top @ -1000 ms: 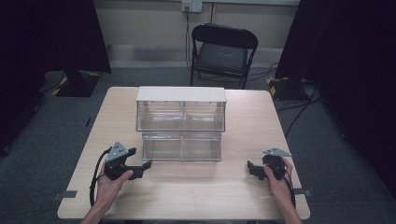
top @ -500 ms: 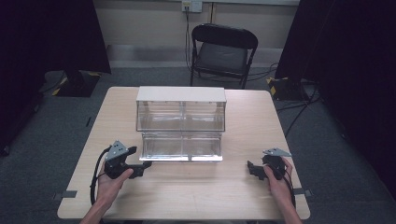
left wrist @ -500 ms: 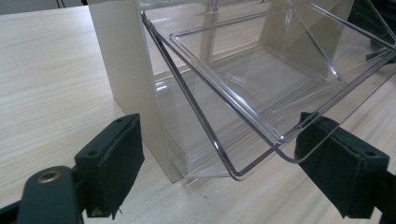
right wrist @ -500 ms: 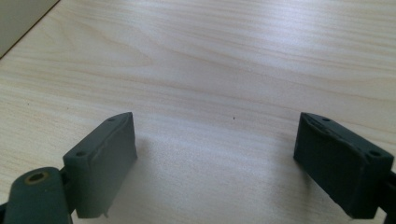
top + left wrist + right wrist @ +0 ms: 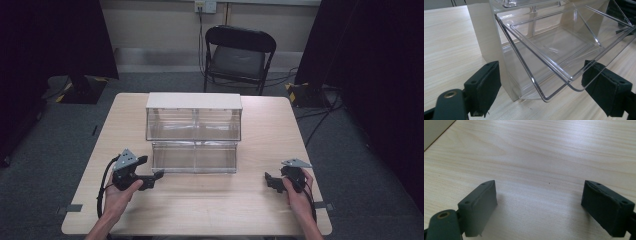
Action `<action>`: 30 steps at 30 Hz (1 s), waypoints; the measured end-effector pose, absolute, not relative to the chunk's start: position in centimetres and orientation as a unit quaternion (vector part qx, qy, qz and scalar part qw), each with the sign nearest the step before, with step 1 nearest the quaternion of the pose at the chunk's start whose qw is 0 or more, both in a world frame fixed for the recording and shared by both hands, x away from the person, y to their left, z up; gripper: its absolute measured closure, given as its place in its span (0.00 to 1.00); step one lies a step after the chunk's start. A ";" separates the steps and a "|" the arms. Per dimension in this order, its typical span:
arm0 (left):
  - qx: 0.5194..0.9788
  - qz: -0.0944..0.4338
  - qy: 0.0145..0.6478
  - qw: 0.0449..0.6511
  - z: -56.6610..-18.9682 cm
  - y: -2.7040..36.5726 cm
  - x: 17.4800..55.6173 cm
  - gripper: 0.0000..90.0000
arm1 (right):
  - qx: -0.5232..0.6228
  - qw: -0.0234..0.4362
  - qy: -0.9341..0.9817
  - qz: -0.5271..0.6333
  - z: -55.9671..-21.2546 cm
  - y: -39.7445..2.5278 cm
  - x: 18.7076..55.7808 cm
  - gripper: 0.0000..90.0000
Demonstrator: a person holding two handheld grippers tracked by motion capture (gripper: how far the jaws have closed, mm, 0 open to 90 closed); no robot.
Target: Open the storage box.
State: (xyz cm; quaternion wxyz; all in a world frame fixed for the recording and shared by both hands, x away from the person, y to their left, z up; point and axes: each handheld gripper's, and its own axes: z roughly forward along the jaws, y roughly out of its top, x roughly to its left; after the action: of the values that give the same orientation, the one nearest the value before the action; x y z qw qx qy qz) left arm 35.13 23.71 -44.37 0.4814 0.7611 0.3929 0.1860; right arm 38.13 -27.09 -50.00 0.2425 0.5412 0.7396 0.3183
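Observation:
A clear plastic bin cabinet (image 5: 194, 101) with a white top stands mid-table. Its lower bins (image 5: 194, 157) tilt out toward me. My left gripper (image 5: 152, 179) lies on the table at the cabinet's front left corner, jaws pointing right. In the left gripper view it (image 5: 541, 87) is open, and the bottom corner of the tilted clear bin (image 5: 554, 45) hangs between the two pads without touching them. My right gripper (image 5: 269, 181) rests at the front right, apart from the cabinet. In its own view it (image 5: 539, 200) is open over bare wood.
The light wooden table (image 5: 210, 205) has free room in front of the cabinet and at both sides. A black folding chair (image 5: 237, 55) stands beyond the far edge. Dark curtains hang at the left and right, and cables run on the floor.

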 end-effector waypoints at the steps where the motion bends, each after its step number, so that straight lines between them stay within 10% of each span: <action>1: 0.761 0.186 0.393 0.481 -44.4 23.7 35.1 0.17 | 0.541 0.243 0.740 0.318 -50.0 -27.1 38.1 0.14; 30: 0.764 0.180 0.390 0.482 -43.7 23.4 35.3 0.17 | 0.541 0.243 0.740 0.318 -50.0 -27.1 38.1 0.14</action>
State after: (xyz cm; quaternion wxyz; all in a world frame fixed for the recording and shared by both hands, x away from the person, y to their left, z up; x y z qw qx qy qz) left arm 35.32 23.44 -43.65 0.4822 0.7637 0.3897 0.1798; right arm 38.14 -27.09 -50.00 0.2426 0.5412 0.7396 0.3183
